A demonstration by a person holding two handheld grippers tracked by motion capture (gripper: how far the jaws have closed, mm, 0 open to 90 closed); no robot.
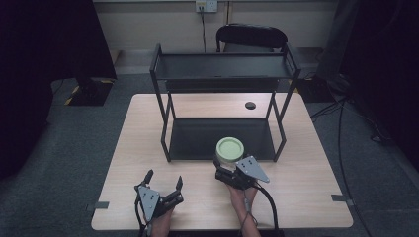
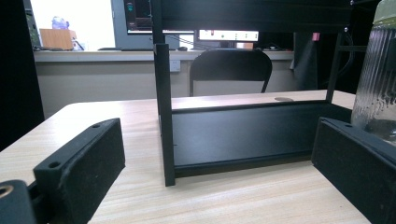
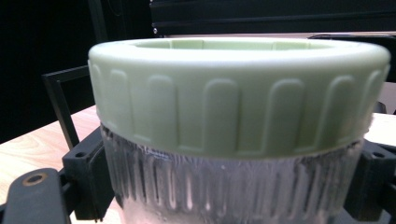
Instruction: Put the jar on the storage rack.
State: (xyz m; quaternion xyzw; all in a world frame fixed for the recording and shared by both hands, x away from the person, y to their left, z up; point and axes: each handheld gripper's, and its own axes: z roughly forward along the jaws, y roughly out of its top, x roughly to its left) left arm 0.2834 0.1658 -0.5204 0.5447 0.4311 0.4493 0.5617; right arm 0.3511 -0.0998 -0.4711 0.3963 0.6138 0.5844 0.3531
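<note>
So starting at the left: the left gripper [image 1: 163,185] sits near the front edge of the table [image 1: 306,187], jaws spread wide with nothing between them; in the left gripper view the two black pads just frame the front post of the rack [image 2: 164,112] with bare wood underneath; it looks parked, not doing any of the work right now.

Moving right, the right gripper [image 1: 223,170] has its jaws closed around the ribbed clear body of the jar [image 1: 230,149], just under the pale green lid [image 3: 238,93]; the jar is upright, right at the front edge of the rack's lower shelf [image 1: 197,140], roughly mid-table.

My read: this is the carry step, jar already gripped and about to go into the rack; I can't tell if its base is resting on the table or lifted. Next move probably wants a small lift to clear the shelf's front lip, then a straight push forward, keeping the jar level; the top shelf [image 1: 222,66] looks high enough that the lid shouldn't catch.
</note>
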